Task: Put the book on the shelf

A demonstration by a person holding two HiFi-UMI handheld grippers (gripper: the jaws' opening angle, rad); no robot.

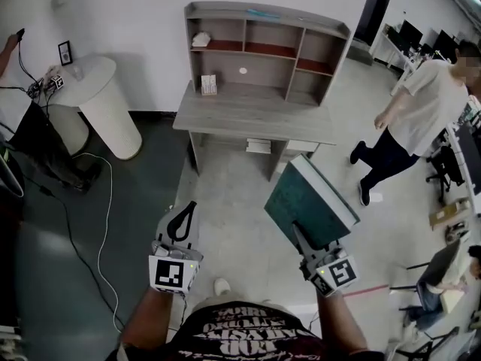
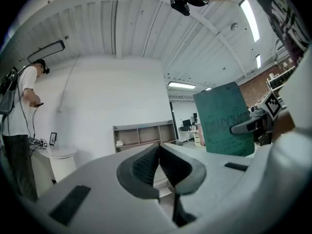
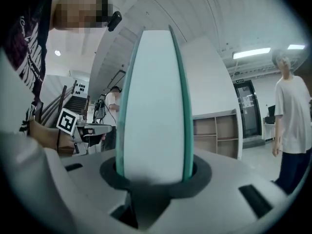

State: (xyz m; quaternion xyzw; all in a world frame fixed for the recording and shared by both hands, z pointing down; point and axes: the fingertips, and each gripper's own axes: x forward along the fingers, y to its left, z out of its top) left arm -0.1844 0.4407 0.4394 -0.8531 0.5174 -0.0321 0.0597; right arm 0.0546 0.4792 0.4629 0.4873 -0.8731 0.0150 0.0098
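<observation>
We carry the thick hardcover book with a dark teal cover and white page block (image 1: 310, 201) in the right gripper (image 1: 304, 241) — its jaws are closed on the book's near end, one dark pad pressed against each cover. The book stands out beyond them, tilted up and away from us in the air above the pale floor (image 1: 233, 201). In the right gripper view the white page edges face the camera, framed by the two thin teal covers that run down into the jaws. The left gripper (image 1: 183, 220) hangs to the left of the right jaws, apart from the book; its jaws are shut, the ribbed dark pads meeting tip to tip with nothing between them. Well ahead of both pairs of jaws stands the grey wooden shelf unit with open compartments (image 1: 270, 70), set on the back of a grey wooden bench (image 1: 248, 120) against the white wall (image 1: 135, 13) — the book is well apart from it, touching neither shelf unit nor bench. Far off to the left of the left jaws stands a round white pedestal (image 1: 105, 104). To the right of the right jaws, beyond the book, a person in a white shirt and dark trousers (image 1: 421, 119) stands on the floor.
</observation>
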